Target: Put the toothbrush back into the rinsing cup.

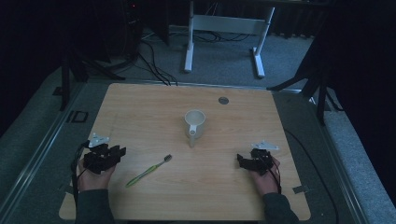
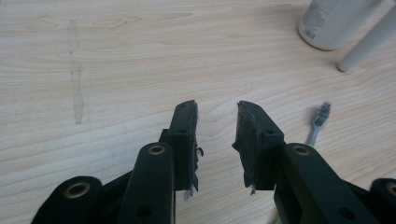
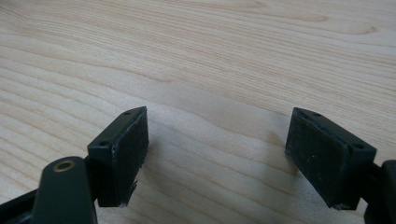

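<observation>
Fingers of the left gripper (image 1: 116, 151) stand partly apart with nothing between them; in the left gripper view its two black pads (image 2: 187, 135) face each other over bare wood, with a modest gap. This gripper rests on the wooden table (image 1: 140, 102) at about eight o'clock from the table's middle, held by the person's left hand (image 1: 93, 179).

Just to its right, at about seven o'clock from the middle, lies a green toothbrush (image 1: 147, 171), flat on the wood, with its bristle head pointing toward two o'clock. It is near the left gripper but not touching it; in the left gripper view the head (image 2: 321, 115) appears just beside the right-hand jaw.

At the table's middle stands a white cup (image 1: 194, 123), upright, with a handle that points toward six o'clock.

Farther right, at about four o'clock, the right gripper (image 1: 243, 161) sits in the right hand (image 1: 264, 179). Its pads (image 3: 126, 149) are wide apart, and only bare wood is between them.
</observation>
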### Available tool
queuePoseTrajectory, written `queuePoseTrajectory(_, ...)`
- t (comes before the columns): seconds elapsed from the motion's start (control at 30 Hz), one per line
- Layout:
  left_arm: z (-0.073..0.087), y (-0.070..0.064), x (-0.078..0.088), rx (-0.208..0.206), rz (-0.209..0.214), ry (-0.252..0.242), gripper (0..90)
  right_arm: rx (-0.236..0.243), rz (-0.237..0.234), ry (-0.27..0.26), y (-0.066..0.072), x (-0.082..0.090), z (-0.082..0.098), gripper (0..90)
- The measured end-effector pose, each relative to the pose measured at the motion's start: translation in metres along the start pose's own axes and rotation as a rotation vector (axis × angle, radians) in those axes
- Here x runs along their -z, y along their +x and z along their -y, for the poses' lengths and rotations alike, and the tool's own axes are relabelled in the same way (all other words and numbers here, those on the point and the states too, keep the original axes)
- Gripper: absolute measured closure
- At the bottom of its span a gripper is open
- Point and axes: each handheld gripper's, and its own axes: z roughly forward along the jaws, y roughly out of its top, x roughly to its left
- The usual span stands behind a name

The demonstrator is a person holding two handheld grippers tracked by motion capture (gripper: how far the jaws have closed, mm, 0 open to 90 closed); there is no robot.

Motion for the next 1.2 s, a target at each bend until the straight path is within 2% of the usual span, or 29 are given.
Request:
queuePoseTrajectory(0.57,-0.009,-0.006,0.001,-0.042,0.041,0.033,71.3,0.000,0.000,0.000,0.000,0.000,0.000,20.8)
queuePoseTrajectory(0.77,-0.011,-0.011,-0.001,-0.084,0.037,0.054,70.8,0.000,0.000,0.000,0.000,0.000,0.000,20.8)
queuePoseTrajectory(1.1,-0.018,-0.017,-0.001,-0.107,0.054,0.057,69.3,0.000,-0.002,0.000,0.000,0.000,0.000,20.7)
queuePoseTrajectory(1.2,-0.020,-0.020,-0.002,-0.128,0.057,0.067,68.5,0.000,-0.002,0.000,0.000,0.000,0.000,20.7)
